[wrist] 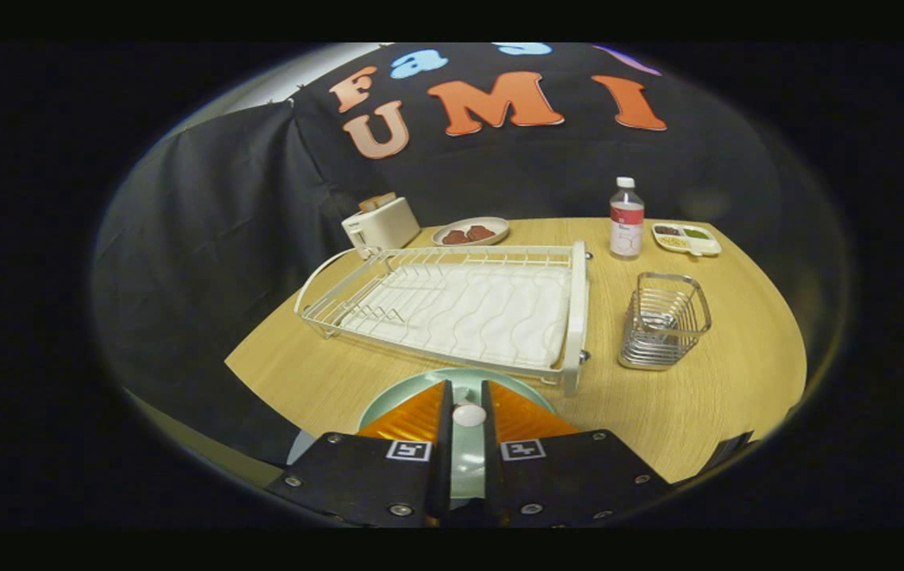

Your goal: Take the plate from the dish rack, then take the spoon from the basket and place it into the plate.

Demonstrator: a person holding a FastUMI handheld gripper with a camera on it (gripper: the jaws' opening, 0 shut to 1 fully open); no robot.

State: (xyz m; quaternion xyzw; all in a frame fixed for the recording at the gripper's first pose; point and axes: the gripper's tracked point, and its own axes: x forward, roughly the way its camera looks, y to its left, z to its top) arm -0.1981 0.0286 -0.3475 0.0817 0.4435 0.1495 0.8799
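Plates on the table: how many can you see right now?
2. A pale green round plate sits between the jaws, which are shut on it, before the white wire dish rack. A white plate of brown food lies beyond the rack.

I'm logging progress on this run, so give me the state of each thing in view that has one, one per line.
gripper: fingers nearly closed, holding something small and pale
plate: out of the rack, on the table under the fingers
dish rack: no dishes in it
basket: upright, metal item inside
bottle: upright, capped
toaster: bread in its slot
far plate: holds brown food
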